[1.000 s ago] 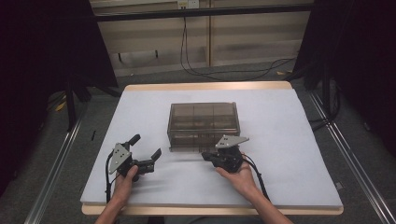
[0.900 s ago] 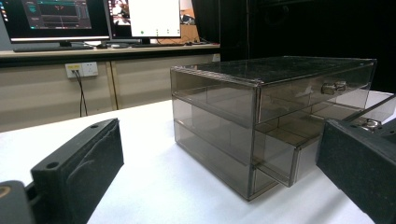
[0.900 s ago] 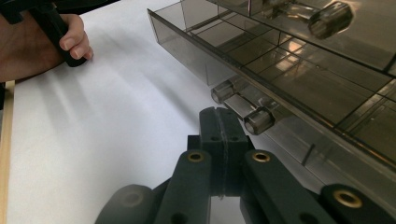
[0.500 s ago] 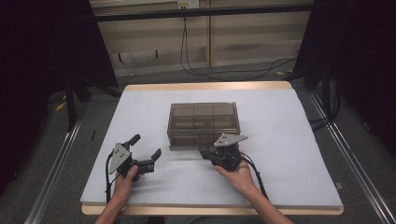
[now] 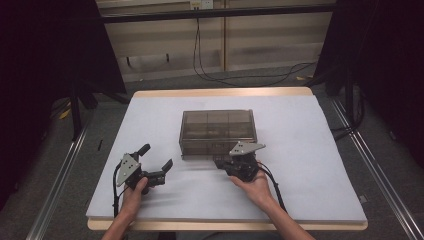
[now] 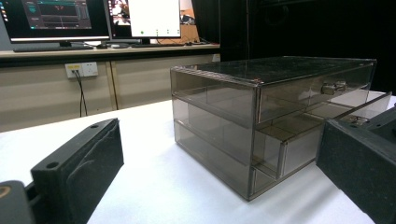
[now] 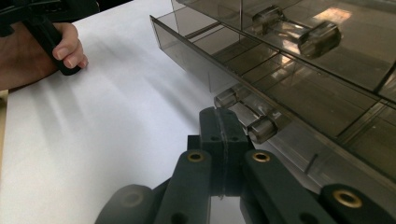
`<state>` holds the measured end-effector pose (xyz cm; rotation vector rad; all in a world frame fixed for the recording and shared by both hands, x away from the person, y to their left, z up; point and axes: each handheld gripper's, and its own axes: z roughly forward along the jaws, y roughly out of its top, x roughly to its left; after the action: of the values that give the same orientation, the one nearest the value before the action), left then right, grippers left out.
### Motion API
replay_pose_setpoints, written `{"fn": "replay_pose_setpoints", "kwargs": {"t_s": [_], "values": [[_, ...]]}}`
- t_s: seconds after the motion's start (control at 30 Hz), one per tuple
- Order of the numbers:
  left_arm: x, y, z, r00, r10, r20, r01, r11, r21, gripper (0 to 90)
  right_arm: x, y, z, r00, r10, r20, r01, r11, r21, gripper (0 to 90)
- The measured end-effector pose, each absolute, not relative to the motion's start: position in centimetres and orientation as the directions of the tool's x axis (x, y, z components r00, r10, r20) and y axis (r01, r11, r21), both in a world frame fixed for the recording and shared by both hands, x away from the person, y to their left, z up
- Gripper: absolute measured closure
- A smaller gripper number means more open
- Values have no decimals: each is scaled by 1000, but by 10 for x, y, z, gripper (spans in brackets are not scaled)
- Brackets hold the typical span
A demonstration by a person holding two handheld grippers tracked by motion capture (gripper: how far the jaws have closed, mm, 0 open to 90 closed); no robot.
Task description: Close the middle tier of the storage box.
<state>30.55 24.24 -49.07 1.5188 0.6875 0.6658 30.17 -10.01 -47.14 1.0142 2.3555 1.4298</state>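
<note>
Drawers first — our smoky clear drawer box (image 5: 218, 132) sits mid-table on the white table (image 5: 320, 165), two levels, split into compartments by dividers. We can't make out anything inside them. The bottom drawer (image 7: 261, 88) is pulled out a little. Our right gripper (image 7: 223, 135) has its jaws pressed together, gripping nothing, right beside that drawer's clear knob (image 7: 247, 119) at the box front. Our left gripper (image 5: 156, 162) rests well to the left of the box, jaws spread wide.

White table (image 5: 310, 150) bearing smoky drawer box (image 5: 217, 131)
</note>
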Motion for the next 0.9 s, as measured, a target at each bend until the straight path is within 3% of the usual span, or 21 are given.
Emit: {"fn": "replay_pose_setpoints", "kwargs": {"t_s": [0.9], "values": [[305, 242, -491, 654, 756, 10, 35, -43, 998, 8, 309, -97, -473, -741, 651, 162, 454, 309, 836, 900]]}}
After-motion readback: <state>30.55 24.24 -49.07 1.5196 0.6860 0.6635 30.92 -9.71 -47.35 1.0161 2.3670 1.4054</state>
